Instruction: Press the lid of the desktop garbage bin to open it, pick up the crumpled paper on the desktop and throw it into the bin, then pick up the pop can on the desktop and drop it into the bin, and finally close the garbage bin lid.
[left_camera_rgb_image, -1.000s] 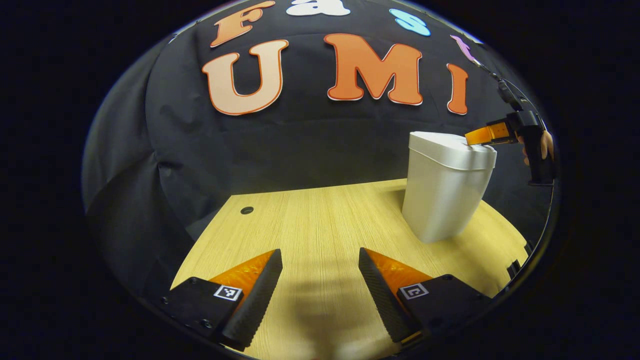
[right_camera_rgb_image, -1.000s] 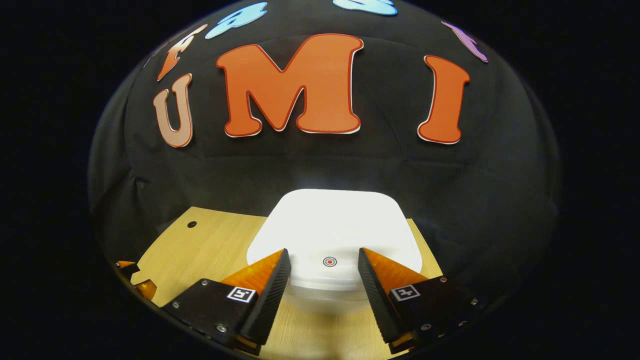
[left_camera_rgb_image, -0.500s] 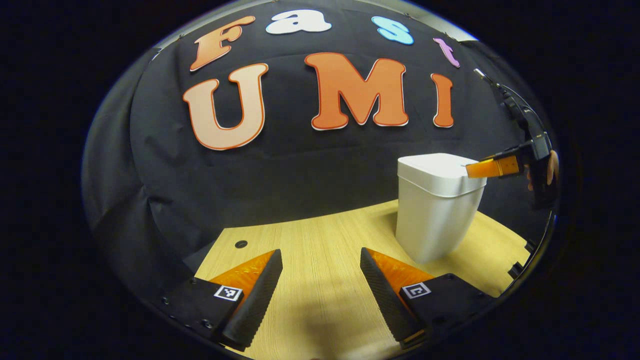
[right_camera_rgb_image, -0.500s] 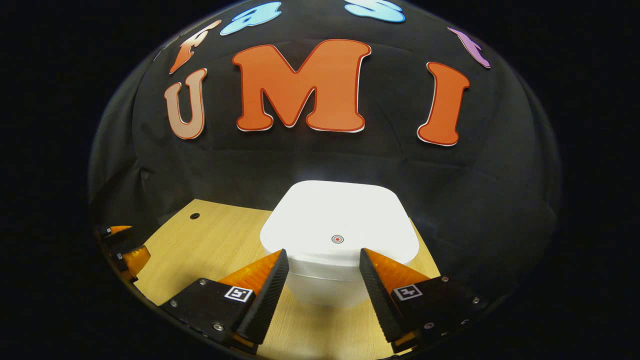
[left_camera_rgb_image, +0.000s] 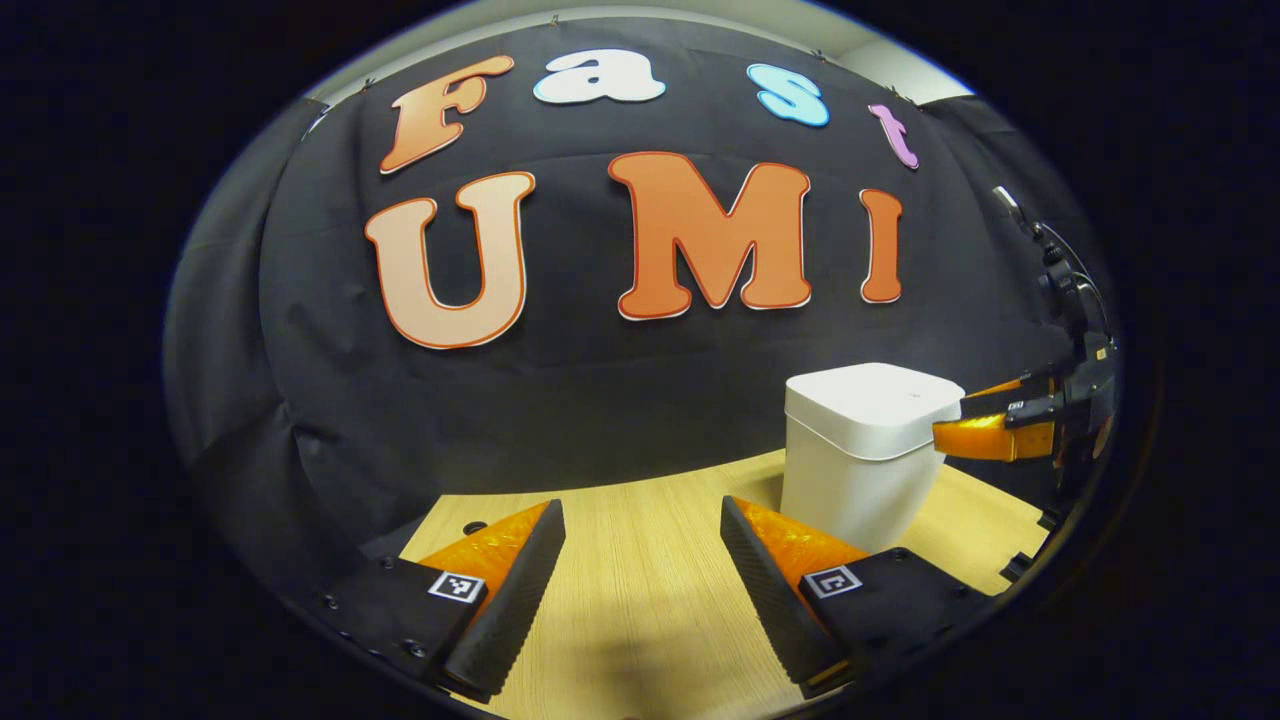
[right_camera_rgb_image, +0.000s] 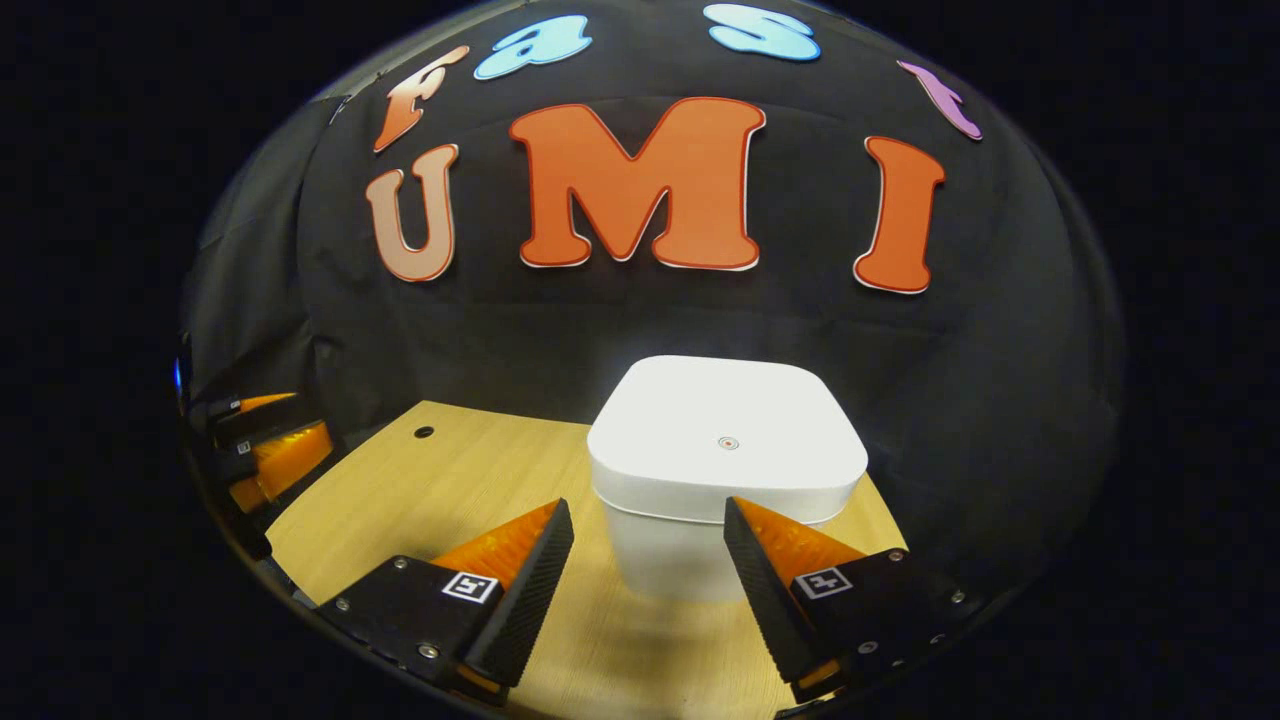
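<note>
A white desktop garbage bin (right_camera_rgb_image: 725, 470) stands upright on the wooden desk (right_camera_rgb_image: 440, 490) with its lid (right_camera_rgb_image: 727, 435) shut flat; judging by this, no crumpled paper or can being visible, the task looks at or near its end. The right gripper (right_camera_rgb_image: 648, 560) hovers just in front of the bin, jaws wide apart, holding and touching nothing. The left gripper (left_camera_rgb_image: 642, 560), well to the bin's left, is equally wide and empty.

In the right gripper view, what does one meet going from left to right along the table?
The left claw at the left edge → the small hole in the table → the garbage bin with its lid shut.
</note>
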